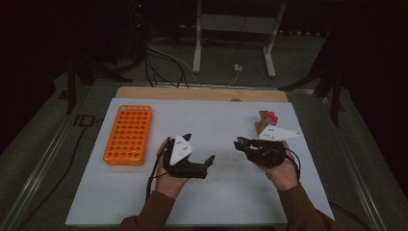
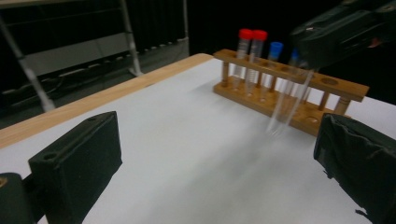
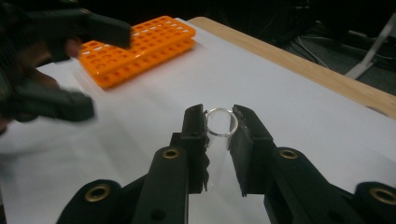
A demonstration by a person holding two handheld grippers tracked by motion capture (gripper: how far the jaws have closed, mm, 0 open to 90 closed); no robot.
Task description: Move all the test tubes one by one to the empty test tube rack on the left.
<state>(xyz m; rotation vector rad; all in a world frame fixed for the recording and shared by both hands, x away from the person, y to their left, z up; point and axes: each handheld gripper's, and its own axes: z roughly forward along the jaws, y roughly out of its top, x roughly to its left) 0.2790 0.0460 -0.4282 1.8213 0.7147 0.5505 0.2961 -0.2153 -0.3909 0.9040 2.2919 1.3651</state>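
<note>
Over the white table sheet (image 1: 226,192) in the high view, both hand-held grippers hang near the middle. The left gripper (image 1: 210,160) faces the right gripper (image 1: 239,142) across a short gap. An orange plastic multi-hole rack (image 1: 128,134) lies well to the left; a wooden test-tube rack (image 1: 263,121) stands just behind the right hand.

From the left gripper view, its own jaws stand wide apart with nothing between them. Ahead, the right gripper carries a clear, uncapped plastic tube (image 2: 288,107), blurred, hanging slanted in front of the wooden rack, which holds red-capped tubes (image 2: 251,34) and blue-capped ones (image 2: 275,45).

Looking along the right gripper's jaws in its own view, they are clamped on the clear tube (image 3: 220,122) just below its open rim.

Judgement: the tube is in transit, lifted clear of the wooden rack, probably toward a hand-over or the orange rack. The next move calls for aligning the open left jaws squarely around the tube body before the right releases.
</note>
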